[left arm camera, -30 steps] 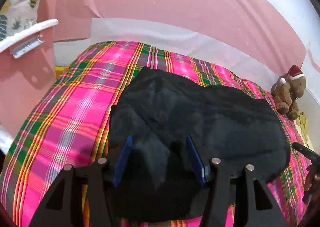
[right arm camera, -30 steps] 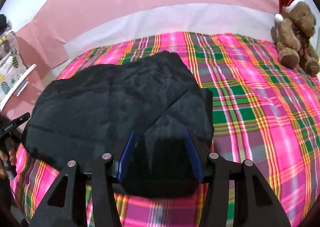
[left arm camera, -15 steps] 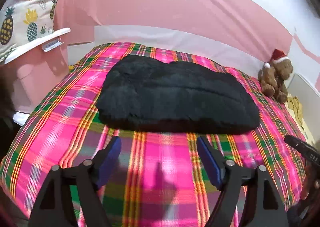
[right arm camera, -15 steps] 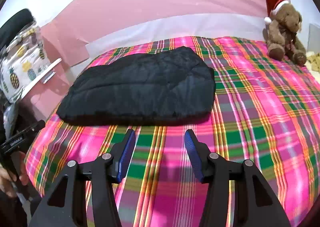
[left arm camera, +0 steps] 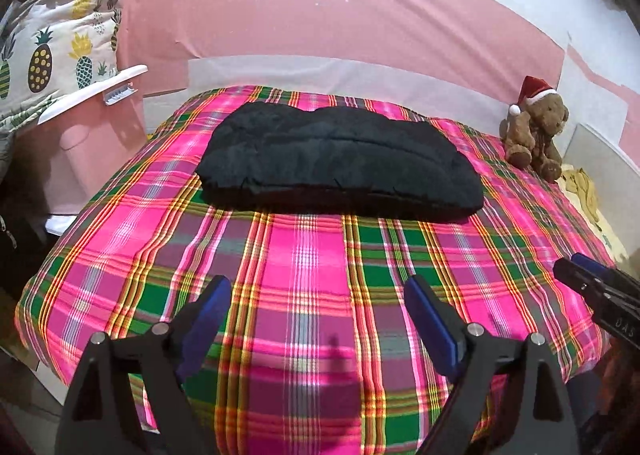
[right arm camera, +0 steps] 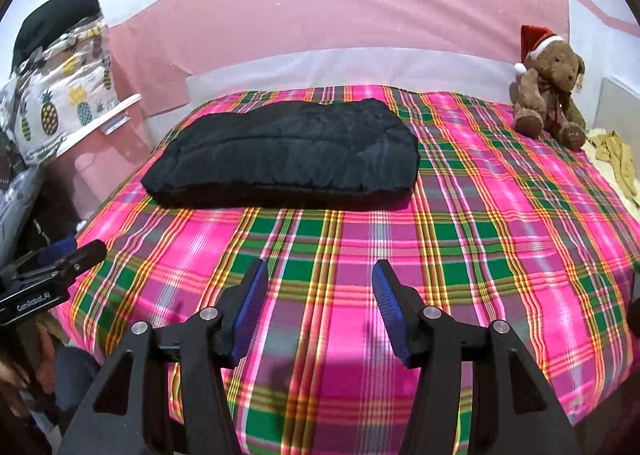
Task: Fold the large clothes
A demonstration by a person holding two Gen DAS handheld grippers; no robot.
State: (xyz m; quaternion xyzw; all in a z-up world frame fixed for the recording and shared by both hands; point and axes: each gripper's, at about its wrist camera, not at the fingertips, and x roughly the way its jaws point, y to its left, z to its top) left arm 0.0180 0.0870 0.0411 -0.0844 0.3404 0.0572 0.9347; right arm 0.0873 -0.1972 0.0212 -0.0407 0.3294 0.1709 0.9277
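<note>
both claws (left arm camera: 318, 305) (right arm camera: 320, 295) agape above bedspread (left arm camera: 304, 255)

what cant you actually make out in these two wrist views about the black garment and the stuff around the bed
- Black garment: what kind of clothing it is and how many layers; the dark fabric swallows the folds in both views.
- Yellow cloth: mostly cut off by the fisheye rim in the right wrist view.
- Teddy bear: the tag on it is too small to read.
- Pineapple-print fabric: its base is hidden behind the pink bin.

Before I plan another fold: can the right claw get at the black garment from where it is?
Probably yes. The right claw is open and empty, and only bare plaid bedspread lies between it and the folded black garment; nothing blocks the way.
</note>
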